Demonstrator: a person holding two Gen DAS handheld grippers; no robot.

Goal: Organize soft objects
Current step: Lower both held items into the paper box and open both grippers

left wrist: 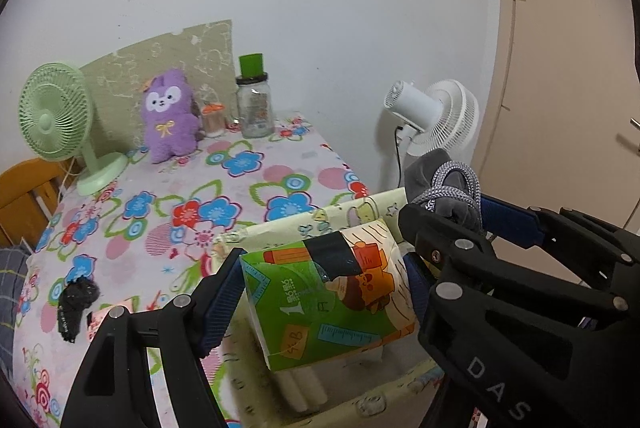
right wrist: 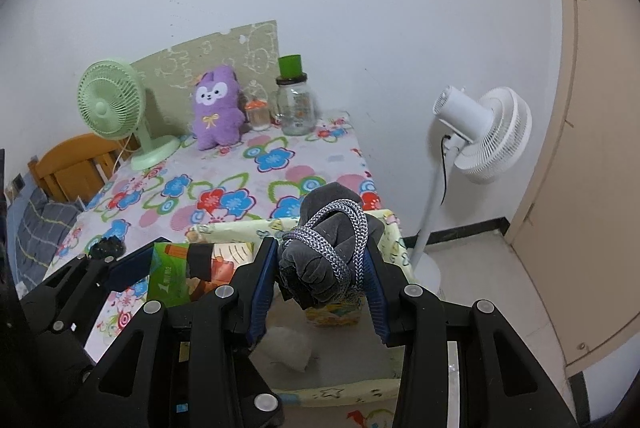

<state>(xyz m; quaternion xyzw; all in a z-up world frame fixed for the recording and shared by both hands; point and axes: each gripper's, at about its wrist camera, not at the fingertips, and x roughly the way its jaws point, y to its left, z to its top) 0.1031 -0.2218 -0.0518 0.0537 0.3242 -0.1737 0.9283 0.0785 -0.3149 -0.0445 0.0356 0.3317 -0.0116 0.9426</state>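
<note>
A soft tissue pack point(left wrist: 328, 300) with a green cartoon wrapper hangs between the pads of my left gripper point(left wrist: 324, 260), which is shut on its two ends. It hovers over an open fabric box point(left wrist: 280, 228) with a pale yellow cartoon print, at the table's near right corner. My right gripper point(right wrist: 320, 248) is shut on a grey cloth bundle point(right wrist: 324, 260) tied with a grey-white cord, held above the same box point(right wrist: 236, 228). A white soft item point(right wrist: 288, 348) lies on the box floor. A purple plush toy point(left wrist: 170, 115) sits at the back of the table.
The flowered tablecloth point(left wrist: 248, 187) carries a green desk fan point(left wrist: 56, 115), a glass jar with a green lid point(left wrist: 254, 107), a small orange-topped jar point(left wrist: 213, 119) and a black crumpled item point(left wrist: 76, 298). A white standing fan point(right wrist: 480, 131) is right of the table; a wooden chair point(right wrist: 76, 163) is left.
</note>
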